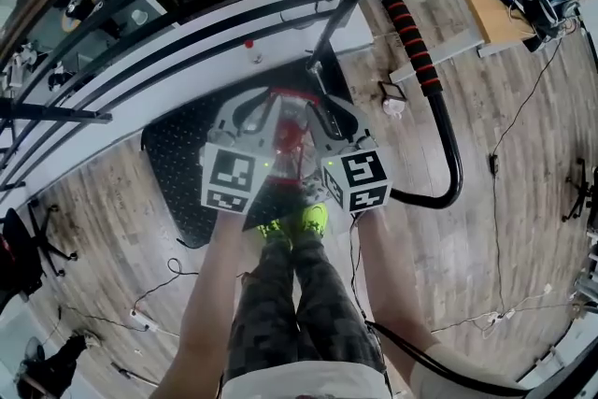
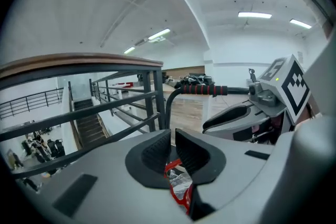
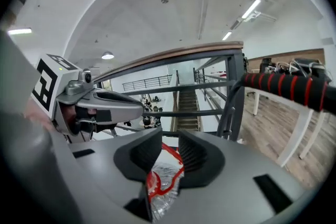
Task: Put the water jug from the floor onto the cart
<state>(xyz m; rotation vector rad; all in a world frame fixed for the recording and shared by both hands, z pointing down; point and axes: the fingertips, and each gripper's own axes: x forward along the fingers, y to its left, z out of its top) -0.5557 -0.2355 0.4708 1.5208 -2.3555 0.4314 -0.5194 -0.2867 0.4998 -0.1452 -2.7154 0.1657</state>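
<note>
In the head view the water jug [image 1: 291, 145], clear plastic with a red handle, hangs between both grippers above the black cart deck [image 1: 173, 159]. My left gripper [image 1: 269, 115] and right gripper [image 1: 320, 115] meet over its top from either side. Seen from the left gripper view, the left gripper [image 2: 172, 147] has its ribbed pads almost together, with the red handle [image 2: 181, 196] and crinkled clear plastic at their base. In the right gripper view the right gripper [image 3: 170, 147] is shut on the red handle loop [image 3: 173, 157], and the jug's top [image 3: 163, 183] sits just below.
The cart's curved push handle [image 1: 416, 51] with a red and black grip rises at the right. A dark metal railing [image 1: 187, 23] over a stairwell runs behind the cart. Cables [image 1: 495, 154] trail on the wood floor. The person's yellow-green shoes [image 1: 299, 224] stand at the deck's near edge.
</note>
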